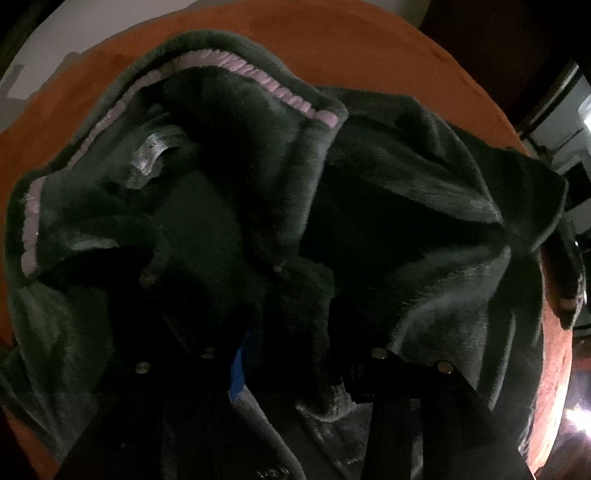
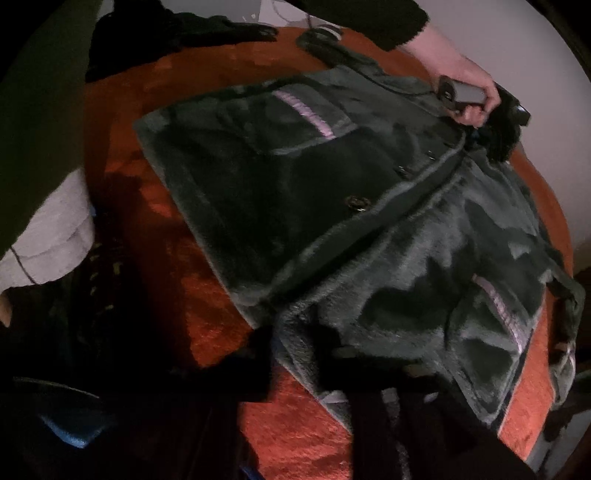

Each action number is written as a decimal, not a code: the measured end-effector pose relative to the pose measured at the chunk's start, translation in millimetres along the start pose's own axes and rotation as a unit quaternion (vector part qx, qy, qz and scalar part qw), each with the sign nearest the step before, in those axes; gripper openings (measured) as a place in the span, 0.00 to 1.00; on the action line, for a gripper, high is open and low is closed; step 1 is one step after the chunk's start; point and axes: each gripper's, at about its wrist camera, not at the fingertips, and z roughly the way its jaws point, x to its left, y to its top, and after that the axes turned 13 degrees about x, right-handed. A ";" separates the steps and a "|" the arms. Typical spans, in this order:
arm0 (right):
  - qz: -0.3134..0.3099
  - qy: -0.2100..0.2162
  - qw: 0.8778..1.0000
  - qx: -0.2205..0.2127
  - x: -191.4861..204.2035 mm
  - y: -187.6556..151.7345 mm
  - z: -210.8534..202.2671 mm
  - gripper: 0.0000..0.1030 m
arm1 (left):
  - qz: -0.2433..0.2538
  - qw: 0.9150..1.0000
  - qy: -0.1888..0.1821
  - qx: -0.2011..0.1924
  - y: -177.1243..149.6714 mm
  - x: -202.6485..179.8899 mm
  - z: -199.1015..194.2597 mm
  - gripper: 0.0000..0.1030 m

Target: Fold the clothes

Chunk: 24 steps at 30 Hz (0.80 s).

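A dark green fleece jacket with pale pink trim lies spread front-up on an orange-red blanket. In the left wrist view its collar, pink trim and label fill the frame. My left gripper is shut on the jacket's collar edge; it also shows in the right wrist view, held by a hand at the jacket's far end. My right gripper is shut on the jacket's hem at the near edge.
A dark garment lies at the blanket's far left. A pale grey cloth lies at the left edge. Something blue sits low left. A white wall is behind.
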 end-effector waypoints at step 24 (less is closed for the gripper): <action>-0.056 0.031 0.998 0.004 12.7 0.2 9.0 0.11 | -0.059 0.993 -0.076 -0.061 2.0 25.9 -22.9 0.08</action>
